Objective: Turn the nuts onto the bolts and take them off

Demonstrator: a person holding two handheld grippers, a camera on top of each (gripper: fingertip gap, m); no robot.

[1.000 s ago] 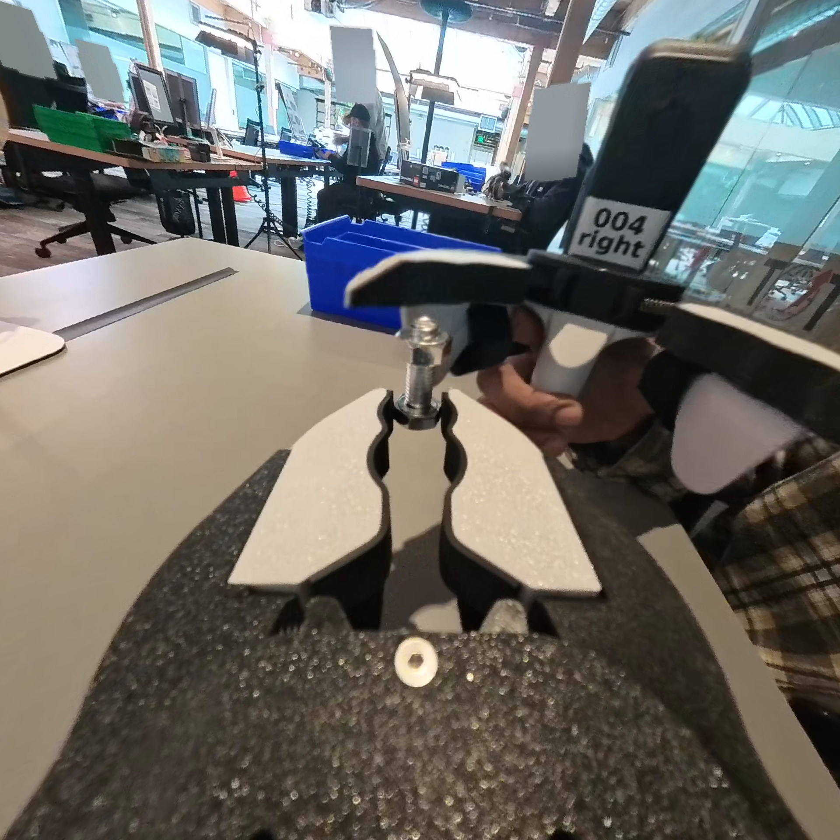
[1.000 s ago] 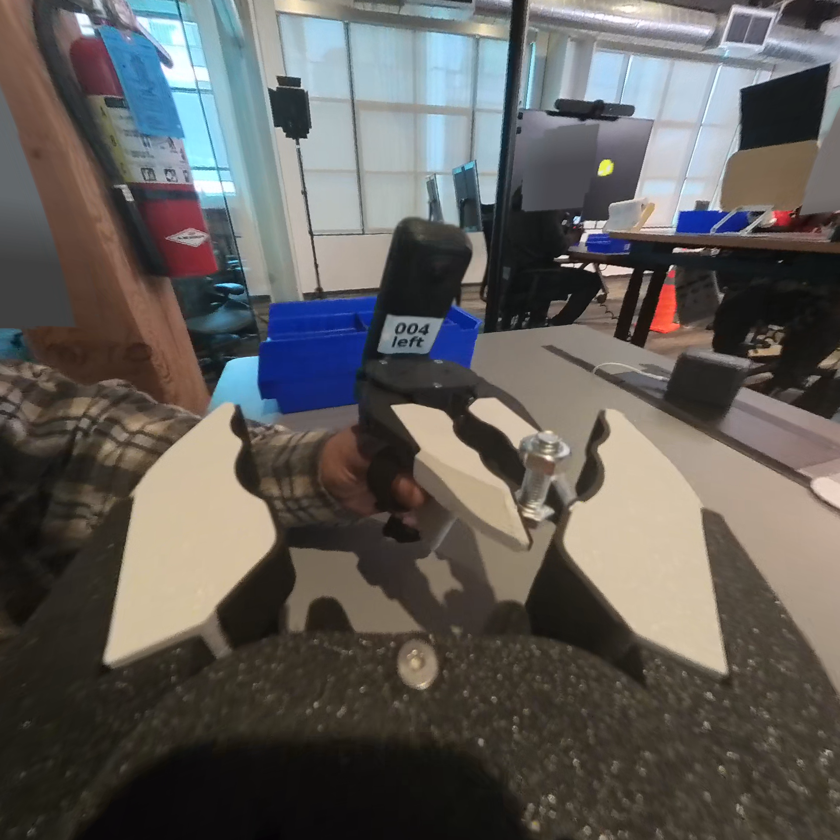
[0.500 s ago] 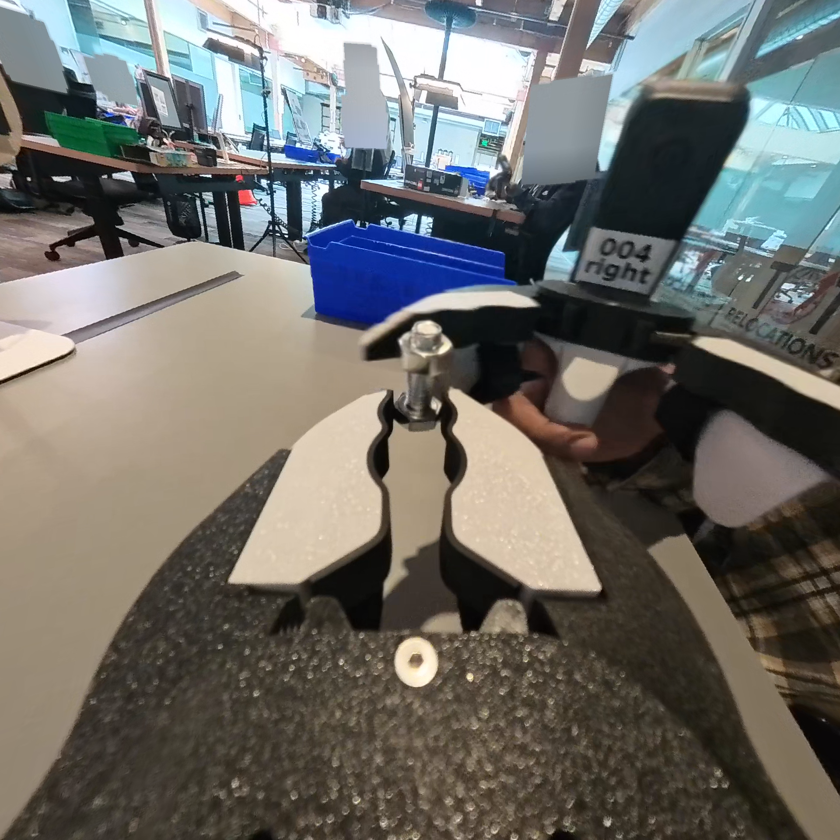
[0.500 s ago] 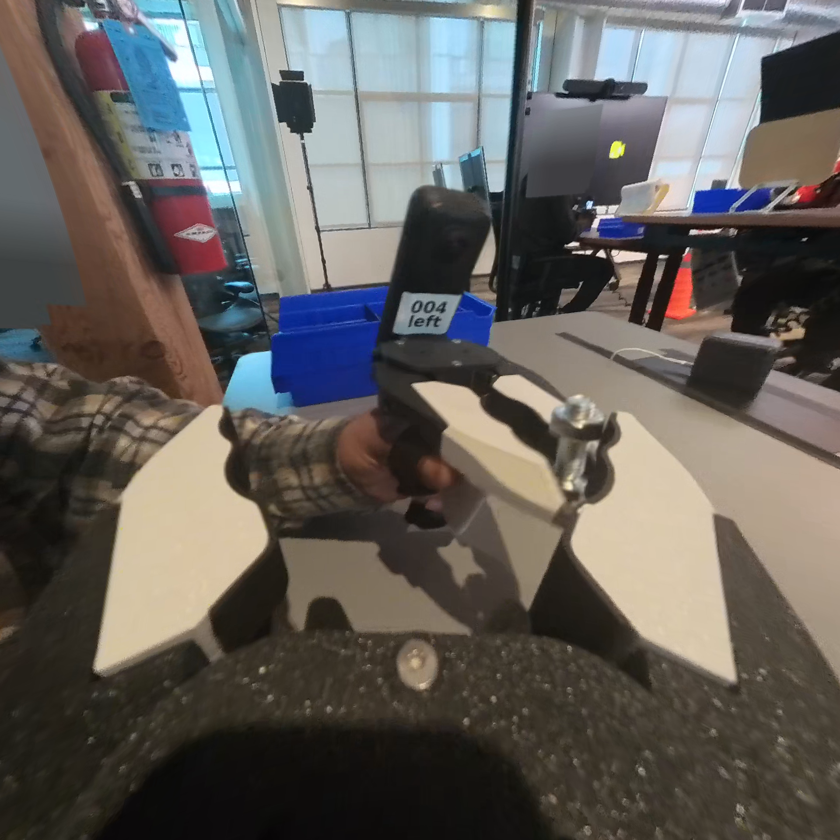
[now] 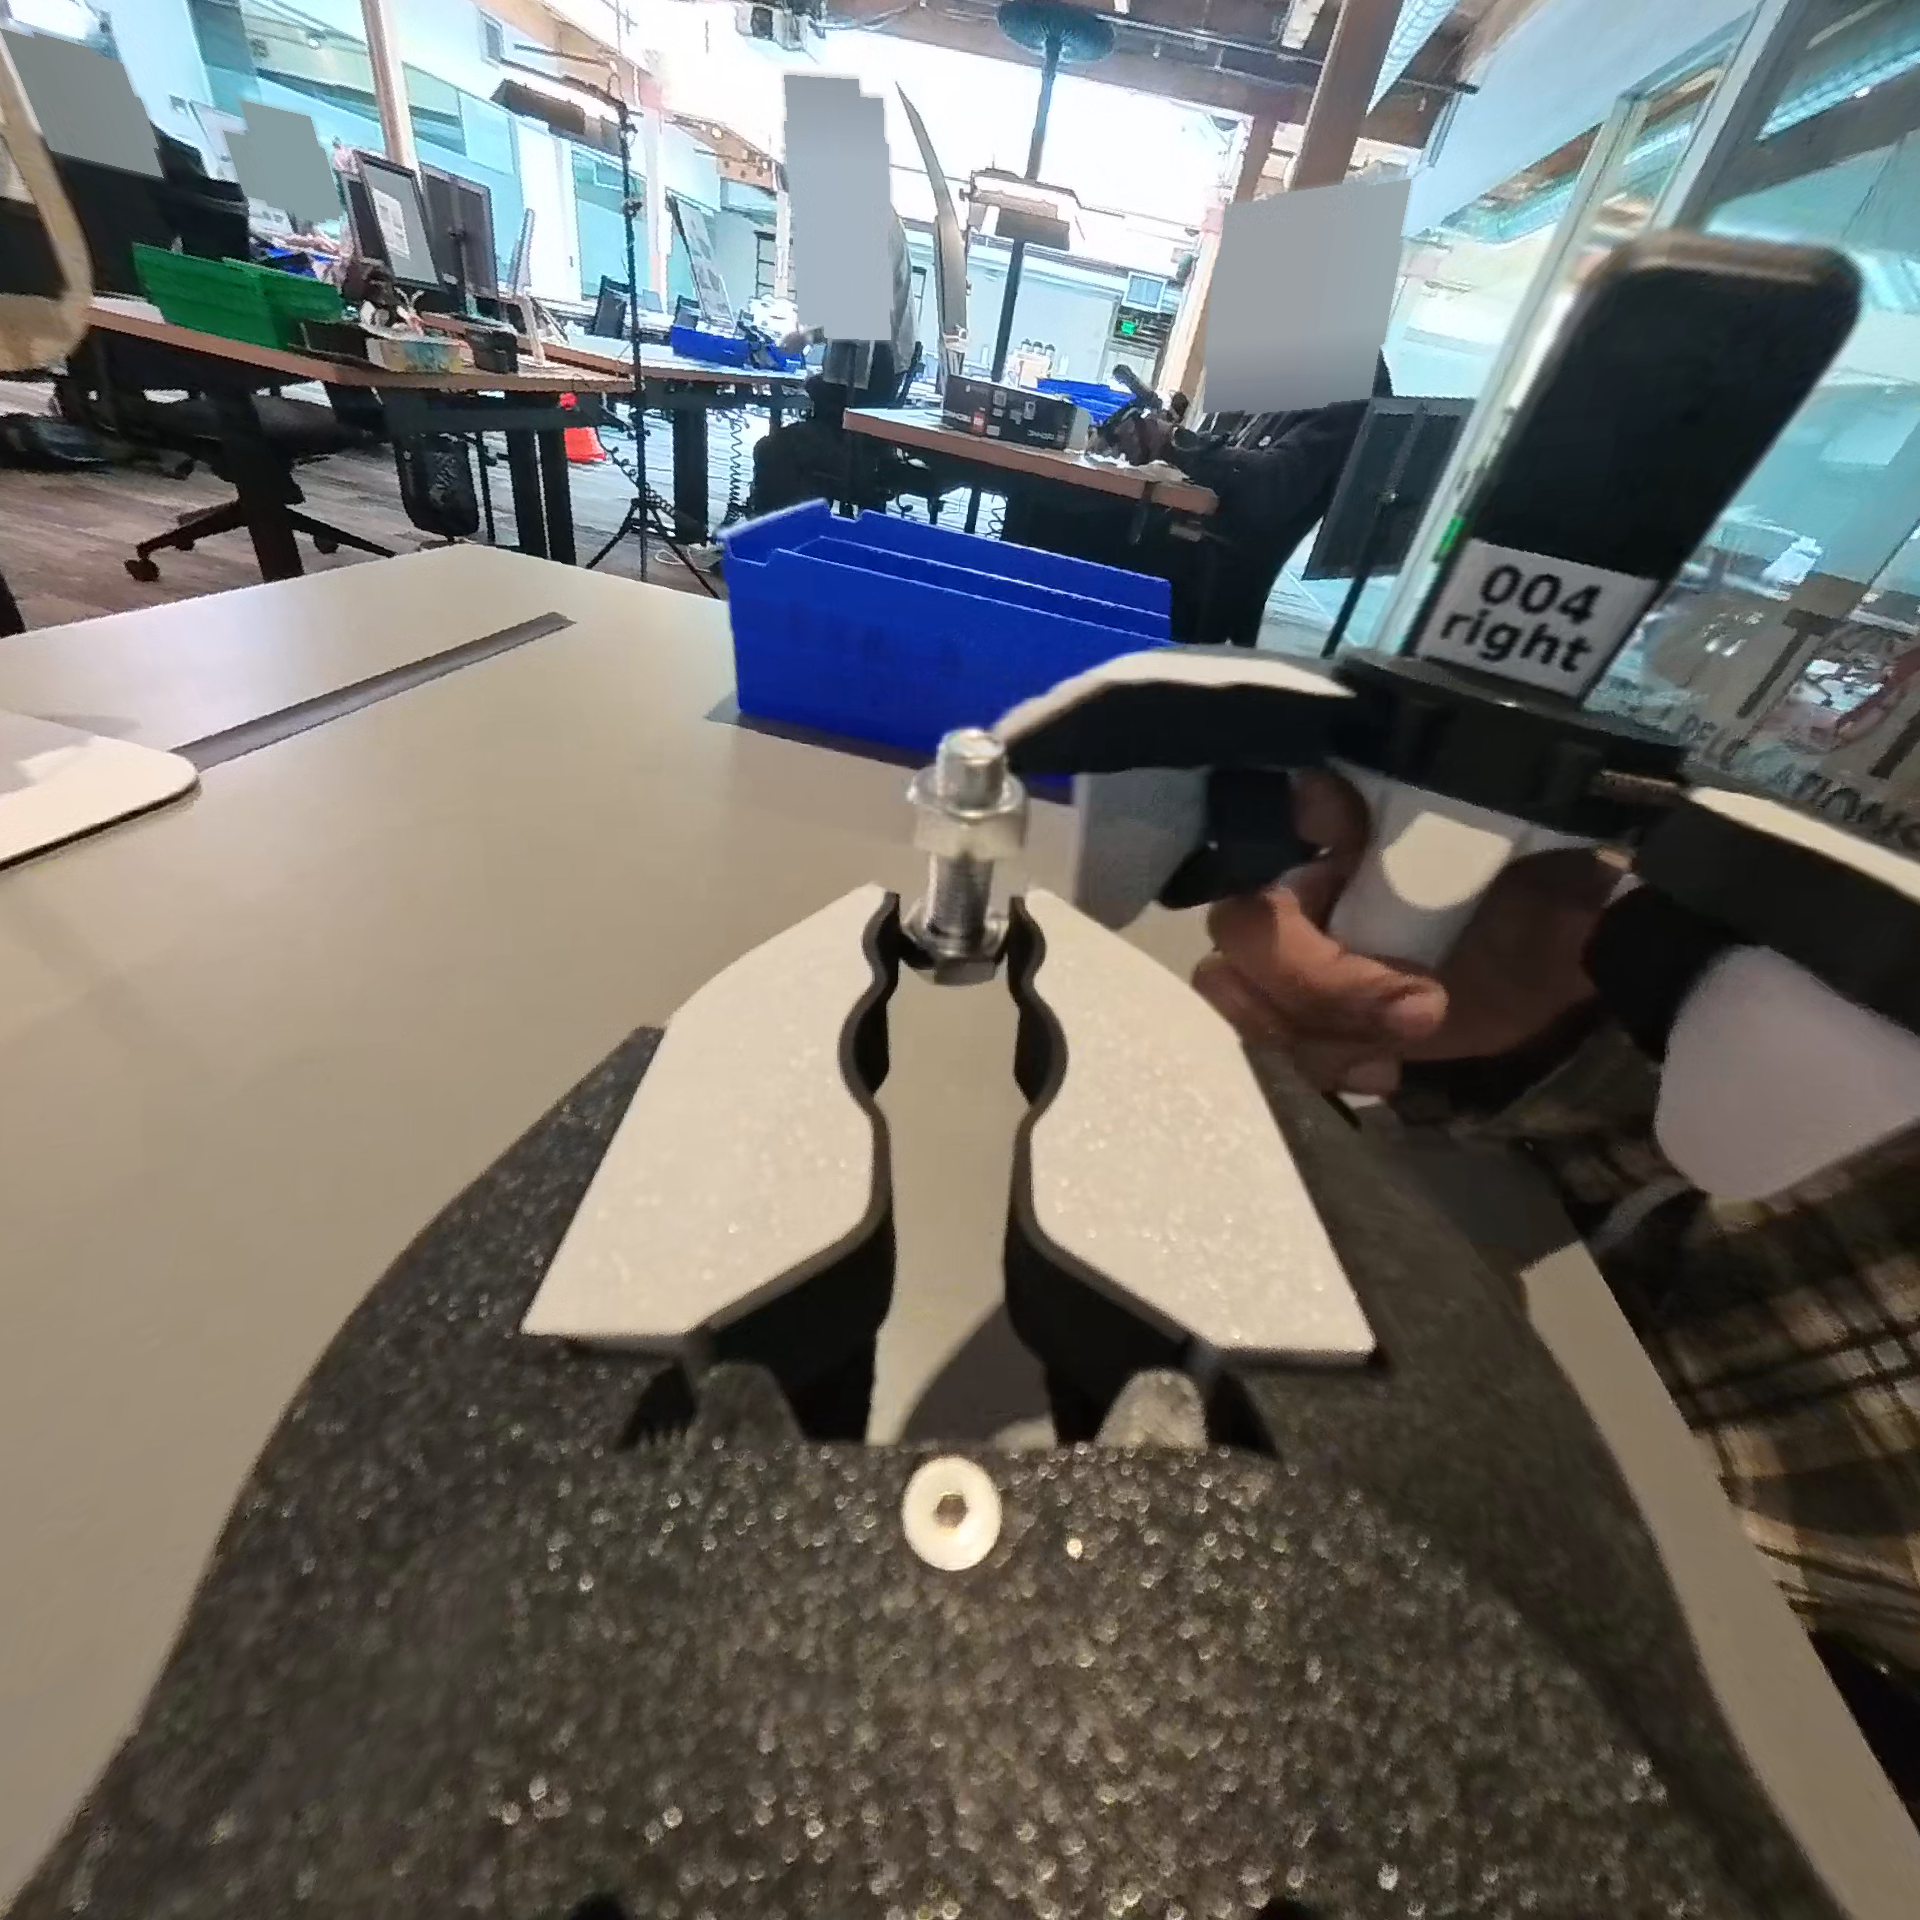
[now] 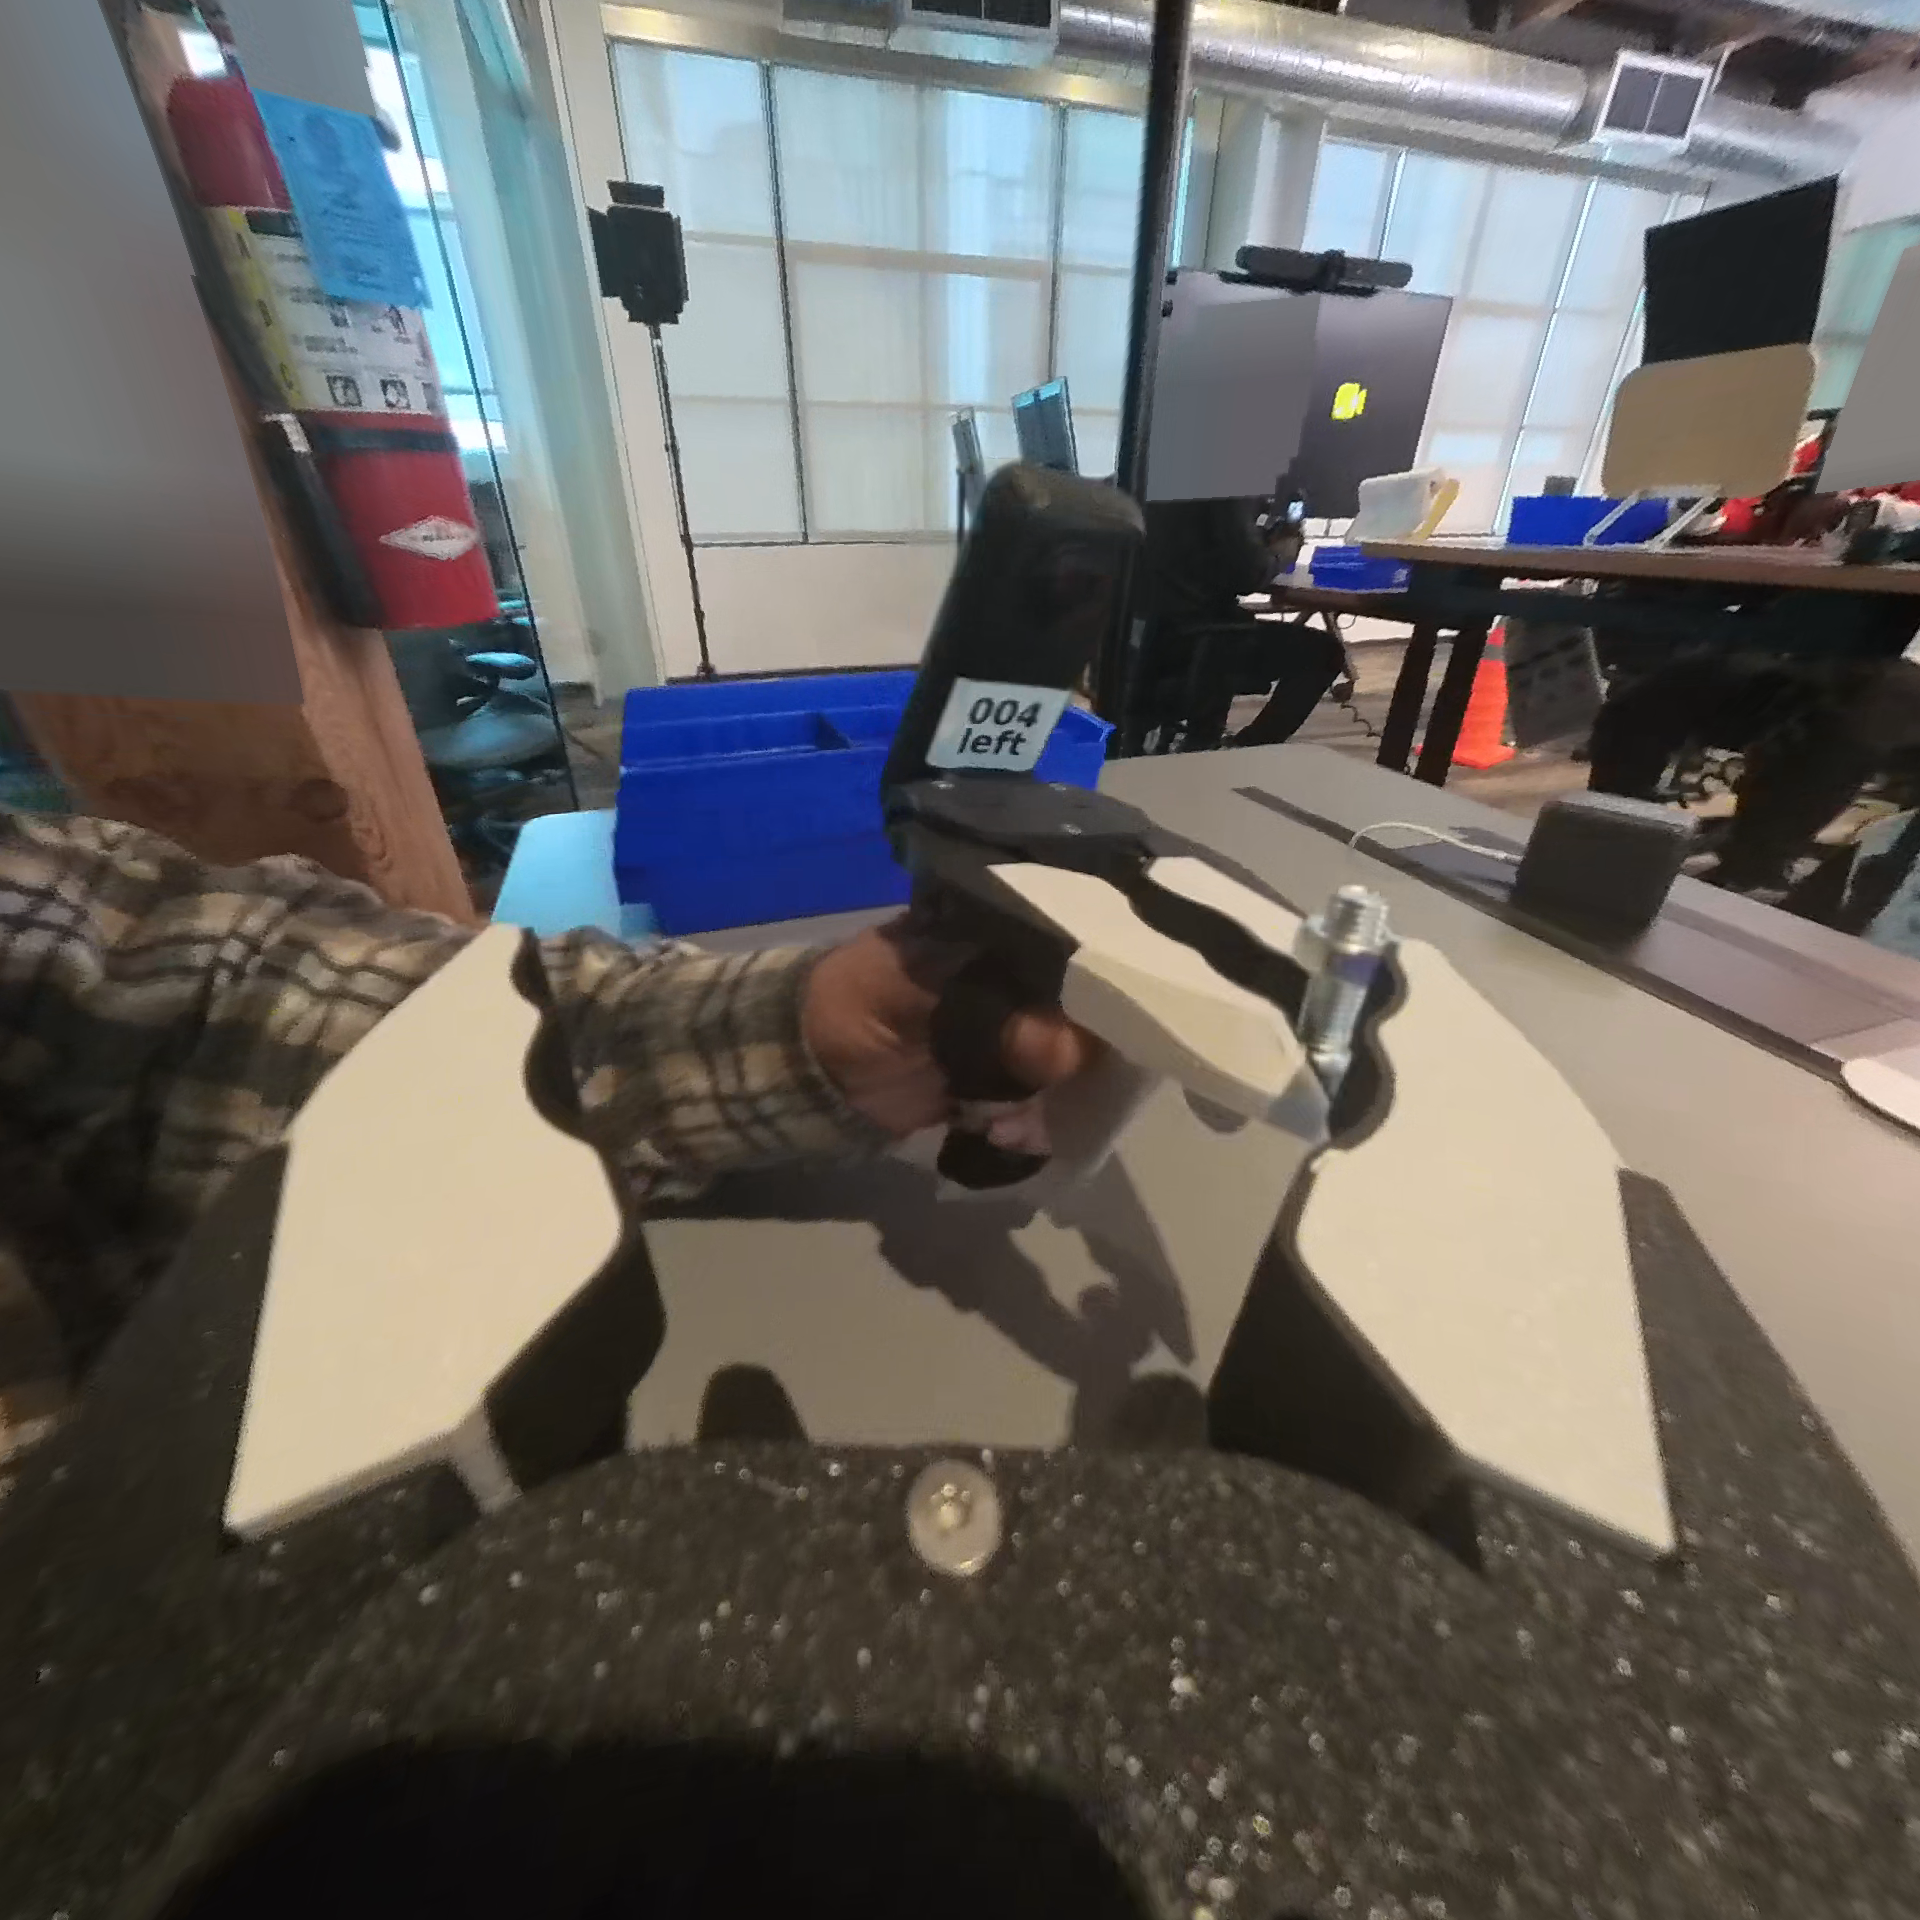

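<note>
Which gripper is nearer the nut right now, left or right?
Left. The left gripper is shut on the bolt just below the nut; the right gripper is open, one finger beside the bolt's top, not gripping.

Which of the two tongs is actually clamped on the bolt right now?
The left tongs: their tips pinch the bolt at its head, holding it upright with the nut near the top. The right tongs are spread wide, only one finger beside the bolt.

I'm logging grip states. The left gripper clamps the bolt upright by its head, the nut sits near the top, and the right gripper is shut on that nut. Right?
Not quite: the right gripper is open, as the right wrist view shows. The left gripper does clamp the bolt upright, nut near its top.
</note>
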